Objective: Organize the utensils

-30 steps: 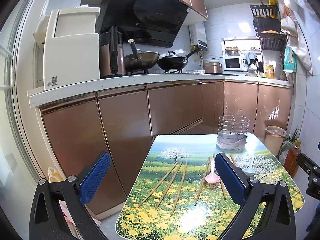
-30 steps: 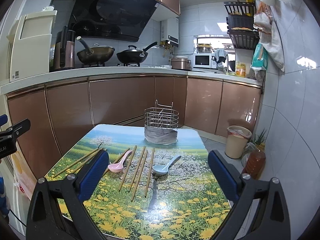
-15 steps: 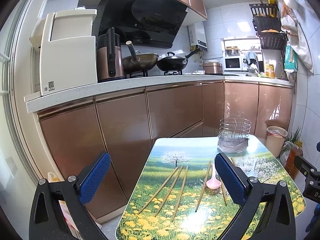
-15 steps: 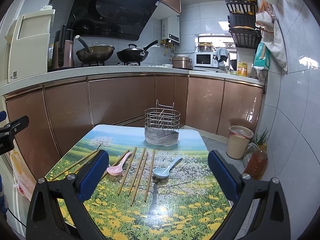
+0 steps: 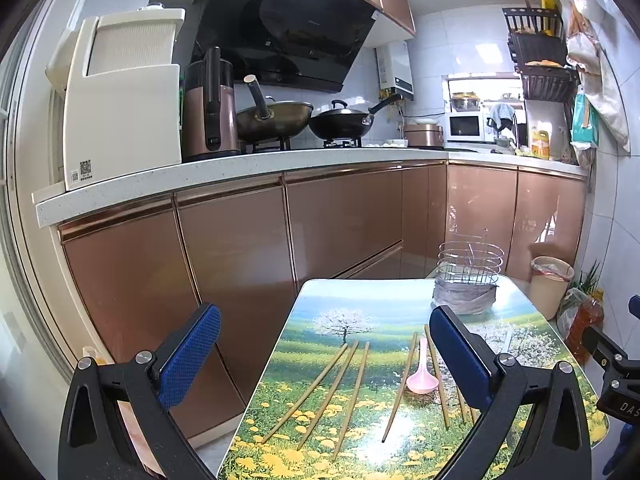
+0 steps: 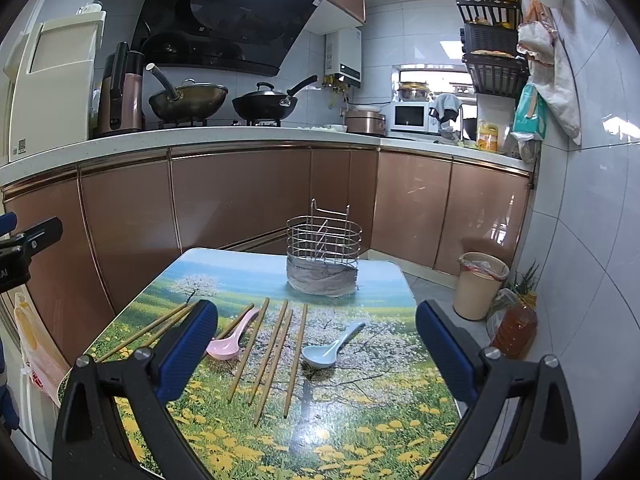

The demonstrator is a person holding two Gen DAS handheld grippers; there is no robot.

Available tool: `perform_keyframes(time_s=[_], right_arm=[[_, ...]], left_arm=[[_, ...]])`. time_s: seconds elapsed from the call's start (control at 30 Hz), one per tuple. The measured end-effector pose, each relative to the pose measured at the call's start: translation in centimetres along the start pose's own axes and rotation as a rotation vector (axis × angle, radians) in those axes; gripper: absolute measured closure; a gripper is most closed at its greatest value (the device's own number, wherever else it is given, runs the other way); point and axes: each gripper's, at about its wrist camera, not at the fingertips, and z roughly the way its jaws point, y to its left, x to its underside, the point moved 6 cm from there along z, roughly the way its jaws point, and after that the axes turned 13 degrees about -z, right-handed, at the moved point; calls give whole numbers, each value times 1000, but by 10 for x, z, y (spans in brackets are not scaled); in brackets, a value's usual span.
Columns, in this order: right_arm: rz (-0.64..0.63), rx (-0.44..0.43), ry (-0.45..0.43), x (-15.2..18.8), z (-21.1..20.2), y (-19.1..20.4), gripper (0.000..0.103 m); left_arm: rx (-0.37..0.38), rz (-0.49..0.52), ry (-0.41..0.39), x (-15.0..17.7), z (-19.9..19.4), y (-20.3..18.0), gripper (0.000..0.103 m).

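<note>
Several wooden chopsticks [image 6: 276, 356] lie side by side on a small table [image 6: 360, 432] printed with a flower meadow. A pink spoon [image 6: 230, 340] lies among them and a blue spoon [image 6: 328, 350] lies to their right. A wire utensil basket [image 6: 322, 256] stands at the table's far edge. In the left wrist view the chopsticks [image 5: 340, 384], pink spoon [image 5: 420, 376] and basket [image 5: 468, 280] show too. My left gripper [image 5: 324, 352] is open and empty above the table's left front. My right gripper [image 6: 316, 348] is open and empty above the near edge.
Brown kitchen cabinets [image 6: 240, 200] with a white counter run behind the table, bearing woks [image 6: 264, 106] and a kettle. A bin [image 6: 480, 284] and an oil bottle [image 6: 514, 328] stand on the floor at the right by the tiled wall.
Both grippers have drifted slightly; the table sits a little lower and further right in the left wrist view. Nothing on the table has moved. Both grippers stay open.
</note>
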Motion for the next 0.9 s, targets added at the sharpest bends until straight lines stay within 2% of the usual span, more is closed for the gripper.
perform_keyframes(time_s=[0.53, 0.9], right_arm=[[28, -5, 36, -2, 37, -12, 3], [42, -4, 73, 7, 61, -19, 3]], left_arm=[[-1, -7, 32, -9, 40, -8, 0], [-6, -16, 64, -3, 68, -9, 0]])
